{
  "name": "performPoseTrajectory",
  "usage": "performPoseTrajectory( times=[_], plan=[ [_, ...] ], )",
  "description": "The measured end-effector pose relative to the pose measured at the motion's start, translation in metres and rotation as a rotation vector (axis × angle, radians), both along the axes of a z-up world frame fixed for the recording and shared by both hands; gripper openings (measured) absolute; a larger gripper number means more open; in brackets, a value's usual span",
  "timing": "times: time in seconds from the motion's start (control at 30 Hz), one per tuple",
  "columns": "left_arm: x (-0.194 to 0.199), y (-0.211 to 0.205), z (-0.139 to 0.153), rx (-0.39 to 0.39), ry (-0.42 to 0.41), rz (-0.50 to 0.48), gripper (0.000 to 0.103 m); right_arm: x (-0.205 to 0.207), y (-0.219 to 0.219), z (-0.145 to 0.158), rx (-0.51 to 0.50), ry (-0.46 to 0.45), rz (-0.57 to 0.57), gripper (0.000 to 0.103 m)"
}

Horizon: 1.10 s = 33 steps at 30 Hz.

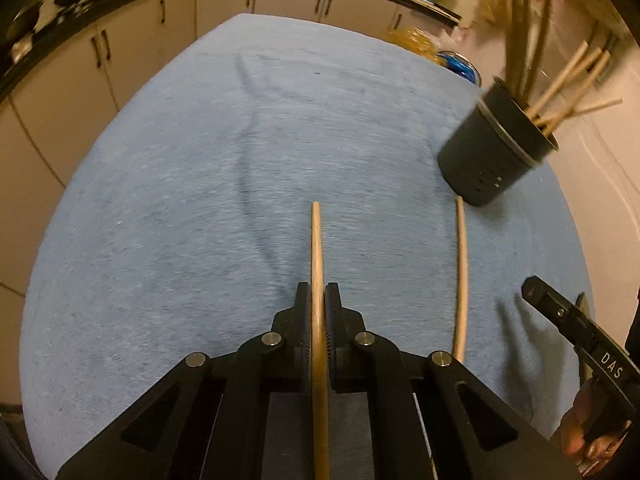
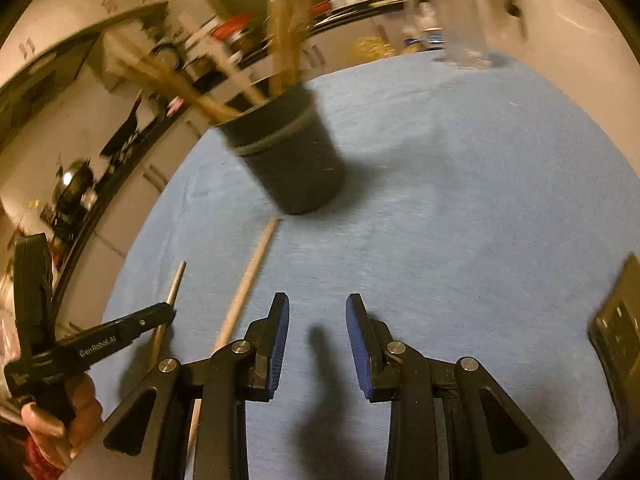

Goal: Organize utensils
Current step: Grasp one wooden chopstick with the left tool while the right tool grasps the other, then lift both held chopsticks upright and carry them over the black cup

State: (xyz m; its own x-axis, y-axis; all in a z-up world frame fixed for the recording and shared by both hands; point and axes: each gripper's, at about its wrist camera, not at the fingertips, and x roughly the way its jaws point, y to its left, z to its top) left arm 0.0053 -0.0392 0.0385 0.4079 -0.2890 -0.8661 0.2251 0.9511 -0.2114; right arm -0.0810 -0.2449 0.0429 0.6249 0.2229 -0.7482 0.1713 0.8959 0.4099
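Observation:
My left gripper (image 1: 318, 294) is shut on a thin wooden stick (image 1: 317, 248) that runs forward between its pads over the blue table (image 1: 160, 200). In the right wrist view the same gripper (image 2: 168, 314) holds that stick (image 2: 178, 280) at the far left. A second wooden stick (image 1: 462, 280) (image 2: 250, 276) lies flat on the cloth, its far end by the foot of a black utensil holder (image 1: 488, 152) (image 2: 292, 156) with several wooden utensils in it. My right gripper (image 2: 317, 312) hovers open over bare cloth with nothing between its blue pads; it also shows at the right edge (image 1: 554, 296).
A clear glass (image 2: 460, 20) stands at the table's far edge. A dark flat object (image 2: 620, 328) lies at the right edge. Kitchen cabinets (image 1: 132, 52) and a cluttered counter lie beyond the table. A person's hand (image 2: 76, 412) holds the left gripper.

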Motion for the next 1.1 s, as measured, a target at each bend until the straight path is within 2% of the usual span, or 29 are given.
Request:
performPoseTrajectory(
  times=[0.17, 0.33, 0.43, 0.47, 0.5, 0.53, 0.63, 0.8, 0.87, 1.03, 1.1],
  plan=[
    [0.003, 0.011, -0.002, -0.010, 0.008, -0.029, 0.006, 0.037, 0.032, 0.002, -0.055, 0.074, 0.058, 0.032],
    [0.015, 0.011, -0.003, -0.009, 0.030, -0.066, 0.007, 0.066, 0.050, -0.006, -0.146, 0.166, 0.047, 0.032],
    [0.022, 0.010, -0.003, -0.016, 0.035, -0.077, 0.007, 0.074, 0.060, -0.009, -0.200, 0.191, 0.044, 0.032],
    [0.023, 0.009, -0.003, -0.014, 0.034, -0.079, 0.006, 0.077, 0.063, -0.009, -0.228, 0.203, 0.047, 0.029],
    [0.023, 0.009, -0.003, -0.014, 0.033, -0.079, 0.006, 0.078, 0.067, -0.008, -0.247, 0.202, 0.048, 0.019],
    [0.023, 0.009, -0.003, -0.019, 0.031, -0.078, 0.006, 0.080, 0.070, -0.008, -0.251, 0.205, 0.060, 0.013],
    [0.020, 0.012, -0.003, -0.054, 0.027, -0.086, 0.006, 0.080, 0.075, -0.007, -0.215, 0.191, 0.097, 0.007],
    [0.007, 0.024, 0.018, -0.115, -0.046, -0.076, 0.006, 0.064, 0.064, 0.017, -0.134, 0.093, 0.103, 0.007],
    [-0.001, 0.029, 0.032, -0.139, -0.095, -0.073, 0.006, 0.051, 0.059, 0.034, -0.112, 0.026, 0.094, 0.007],
    [-0.024, 0.030, 0.069, -0.130, -0.233, -0.066, 0.006, 0.017, 0.051, 0.072, -0.100, -0.162, 0.068, 0.007],
    [-0.029, 0.030, 0.080, -0.138, -0.253, -0.072, 0.006, 0.000, 0.048, 0.085, -0.116, -0.235, 0.056, 0.007]
  ],
)
